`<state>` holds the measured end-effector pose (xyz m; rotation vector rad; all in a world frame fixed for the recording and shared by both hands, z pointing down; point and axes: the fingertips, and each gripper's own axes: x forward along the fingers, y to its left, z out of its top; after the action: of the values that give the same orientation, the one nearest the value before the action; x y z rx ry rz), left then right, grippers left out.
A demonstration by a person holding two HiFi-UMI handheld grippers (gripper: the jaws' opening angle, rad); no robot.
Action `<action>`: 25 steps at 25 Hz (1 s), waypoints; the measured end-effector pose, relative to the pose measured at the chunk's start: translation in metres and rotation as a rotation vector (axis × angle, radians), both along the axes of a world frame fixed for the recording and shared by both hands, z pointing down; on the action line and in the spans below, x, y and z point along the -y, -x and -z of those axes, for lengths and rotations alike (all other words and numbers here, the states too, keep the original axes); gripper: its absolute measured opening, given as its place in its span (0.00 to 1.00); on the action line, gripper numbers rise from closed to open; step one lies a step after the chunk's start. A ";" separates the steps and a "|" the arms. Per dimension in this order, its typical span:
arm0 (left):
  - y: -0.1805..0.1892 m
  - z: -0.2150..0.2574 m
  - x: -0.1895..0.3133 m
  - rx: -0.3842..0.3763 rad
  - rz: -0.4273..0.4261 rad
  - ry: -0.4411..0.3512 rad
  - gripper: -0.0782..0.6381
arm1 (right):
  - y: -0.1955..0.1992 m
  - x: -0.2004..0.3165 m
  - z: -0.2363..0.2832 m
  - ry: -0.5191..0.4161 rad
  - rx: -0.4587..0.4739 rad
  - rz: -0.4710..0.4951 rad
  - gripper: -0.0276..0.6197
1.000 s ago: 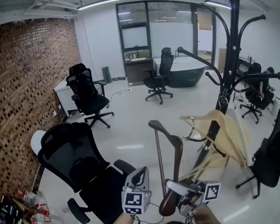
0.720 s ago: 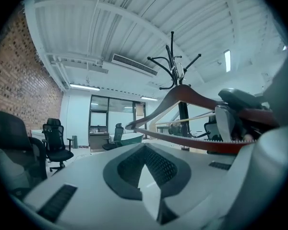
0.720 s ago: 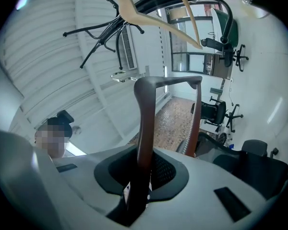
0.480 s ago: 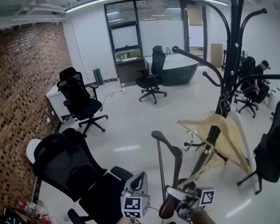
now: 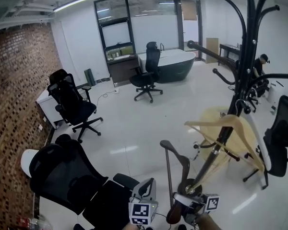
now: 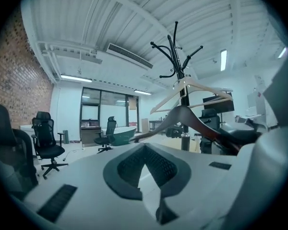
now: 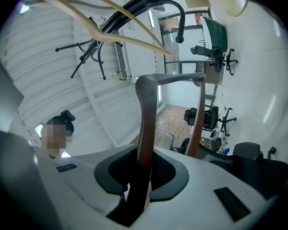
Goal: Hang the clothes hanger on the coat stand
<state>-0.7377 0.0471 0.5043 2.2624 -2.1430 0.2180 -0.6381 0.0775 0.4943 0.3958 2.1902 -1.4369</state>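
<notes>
A black coat stand (image 5: 246, 56) rises at the right, and a pale wooden hanger (image 5: 228, 128) hangs from one of its arms. My right gripper (image 5: 182, 206), at the bottom edge, is shut on one end of a dark brown hanger (image 5: 181, 162) that stands upright just left of the stand's pole. In the right gripper view the brown hanger (image 7: 146, 109) runs up from between the jaws of the right gripper (image 7: 141, 169), under the stand's arms (image 7: 134, 4). Beside it, my left gripper (image 5: 148, 185) is shut and holds nothing. The left gripper (image 6: 145, 152) faces the stand (image 6: 177, 66).
A black office chair (image 5: 62, 171) stands close at the lower left, and another chair (image 5: 281, 143) is right of the stand. Further chairs (image 5: 69, 104) and a dark desk (image 5: 173, 66) are farther off. The brick wall (image 5: 14, 104) is on the left. A person (image 5: 261, 66) sits at the back right.
Both grippers have sunk a little, and the brown hanger has come down with the right one. The coat stand now looms larger and closer at the right.
</notes>
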 end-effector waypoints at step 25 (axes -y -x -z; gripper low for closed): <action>-0.019 -0.014 0.052 -0.059 -0.199 0.051 0.13 | -0.004 0.113 -0.093 0.132 -0.118 -0.154 0.10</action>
<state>-0.7186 -0.0050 0.5187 2.4192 -1.8628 0.2033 -0.6343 -0.0351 0.5876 0.0961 2.1487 -1.5423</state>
